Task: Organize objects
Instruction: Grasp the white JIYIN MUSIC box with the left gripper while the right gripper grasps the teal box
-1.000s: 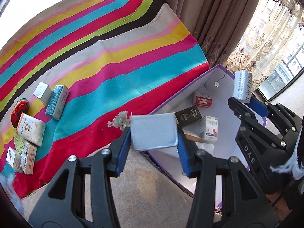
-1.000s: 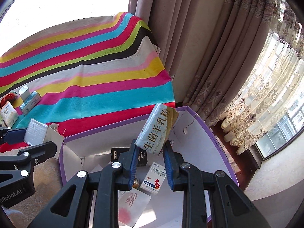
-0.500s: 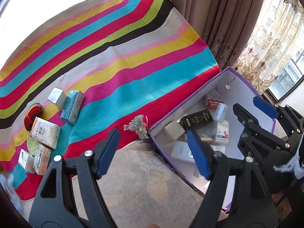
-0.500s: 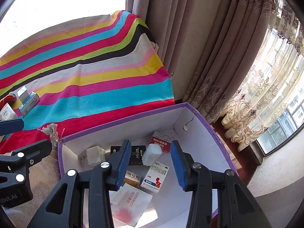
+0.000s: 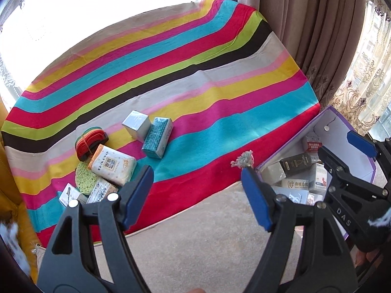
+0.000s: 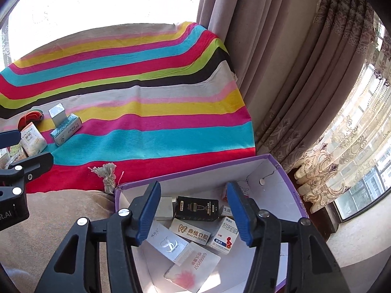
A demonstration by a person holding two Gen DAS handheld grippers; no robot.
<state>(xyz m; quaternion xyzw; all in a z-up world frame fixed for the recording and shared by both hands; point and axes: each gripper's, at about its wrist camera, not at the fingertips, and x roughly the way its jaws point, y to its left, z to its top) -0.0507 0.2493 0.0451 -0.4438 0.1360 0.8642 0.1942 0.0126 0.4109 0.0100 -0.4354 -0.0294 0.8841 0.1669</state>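
On blanket (image 5: 220, 112), teal box (image 5: 157, 138) lies diagonal

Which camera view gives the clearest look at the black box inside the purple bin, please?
The right wrist view: the black box lies whole between its claw's fingers, label readable. In the left wrist view it appears small and distorted near the frame's edge.

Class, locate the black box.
In the right wrist view, the black box lies inside the purple-edged bin, behind the dental box.
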